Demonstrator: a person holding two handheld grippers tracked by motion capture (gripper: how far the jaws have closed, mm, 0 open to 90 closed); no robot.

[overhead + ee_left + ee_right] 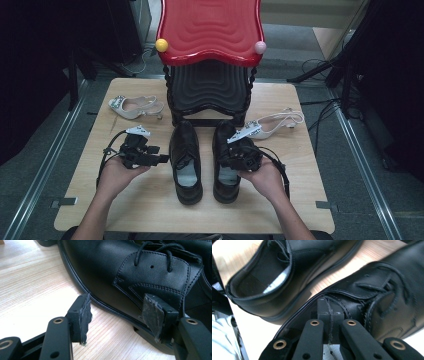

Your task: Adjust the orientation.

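Observation:
Two black leather lace-up shoes stand side by side mid-table, toes pointing away. My left gripper (161, 159) is open just left of the left shoe (186, 165). In the left gripper view its pads (86, 315) stand wide apart in front of that shoe's side (112, 270), the right pad close to the sole edge. My right gripper (225, 158) reaches over the right shoe (226, 187) from the right. In the right gripper view the right gripper (329, 312) is shut on the leather rim of the right shoe (374, 290); the left shoe (274, 277) lies beyond.
A red-topped stand (210, 30) with a black lower shelf (210, 90) stands at the table's back, close to the shoe toes. One white slingback heel (135, 106) lies at the back left, another (275, 125) at the right. Bare wood table (150, 200) shows in front.

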